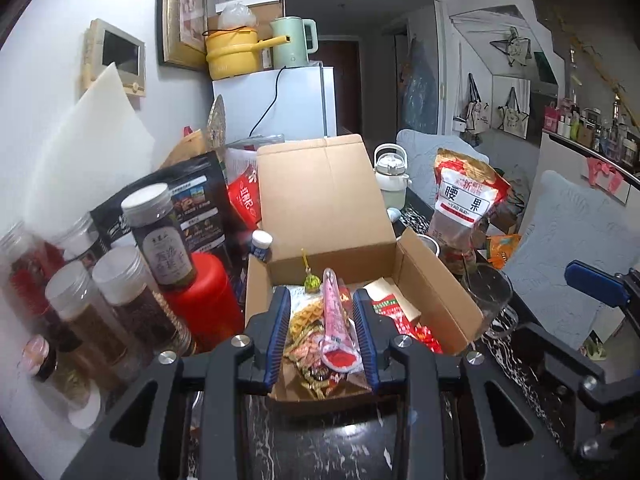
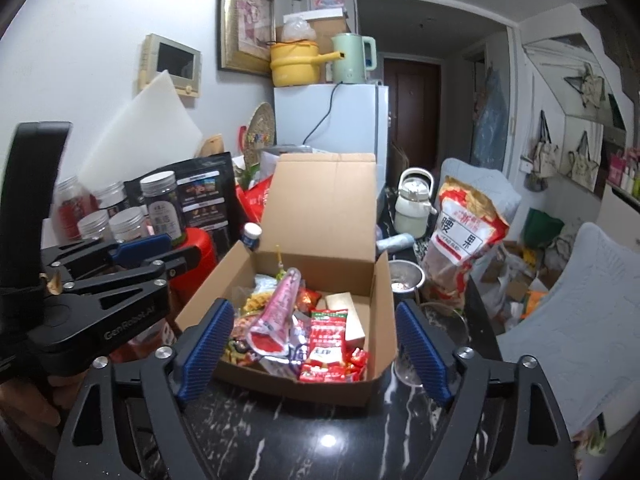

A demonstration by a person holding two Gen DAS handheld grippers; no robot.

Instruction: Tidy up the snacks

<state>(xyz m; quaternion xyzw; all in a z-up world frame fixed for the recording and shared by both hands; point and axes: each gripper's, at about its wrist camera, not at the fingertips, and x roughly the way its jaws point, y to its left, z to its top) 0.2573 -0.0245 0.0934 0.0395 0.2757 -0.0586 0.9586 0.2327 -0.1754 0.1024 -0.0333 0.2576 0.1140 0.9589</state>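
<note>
I have the left gripper (image 1: 324, 334) held level and pointing forward over the near edge of the open cardboard box (image 1: 436, 296), its blue ribbed pads parted to a moderate gap with the pink cone-shaped snack packet (image 1: 336, 320) showing between them; from the right wrist view that packet (image 2: 276, 312) lies on the heap in the box with the left tool well off to the side, so I read the left jaws as open and holding nothing. My right gripper (image 2: 314, 354) sits a little back from the box front, low over the black marble-patterned table (image 2: 320, 432), fingers spread wide so that the whole width of the box (image 2: 280, 384) fits between the pads, and nothing is in its grasp. The box holds the snacks: a red sachet (image 2: 328, 336) beside the pink packet, small red wrapped candies (image 2: 356, 360) toward the near right corner, and a green lollipop (image 1: 312, 282) near the back wall, though the mixed wrappers underneath are too jumbled for me to name. Outside the box, a large bag of cashews (image 2: 464, 236) stands upright to its right, a glass mug (image 1: 492, 304) sits just beside the box's right wall, and clear lidded jars (image 1: 116, 296) cluster to the left by a red canister (image 1: 208, 300).
</note>
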